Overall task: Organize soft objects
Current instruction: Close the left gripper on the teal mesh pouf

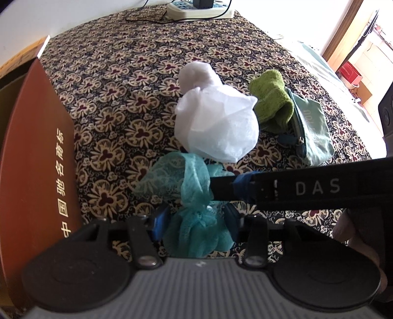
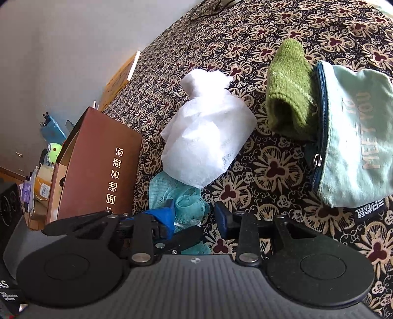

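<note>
A teal mesh bath pouf (image 1: 189, 196) lies on the patterned cloth (image 1: 118, 81). My left gripper (image 1: 195, 222) has its blue pads on either side of the pouf and is shut on it. My right gripper (image 2: 194, 217) is open, its blue fingertips (image 2: 164, 216) reaching the same pouf (image 2: 181, 198) from the right; its finger crosses the left wrist view (image 1: 245, 189). Behind the pouf sit a white wrapped bundle (image 1: 216, 122), a green knit piece (image 1: 272, 100) and a pale green zip pouch (image 1: 312, 130).
A brown cardboard box (image 1: 36, 157) with gold characters stands open at the left, seen also in the right wrist view (image 2: 98, 166). A power strip (image 1: 199, 9) lies at the far edge. Clutter and a green toy (image 2: 52, 152) sit beyond the box.
</note>
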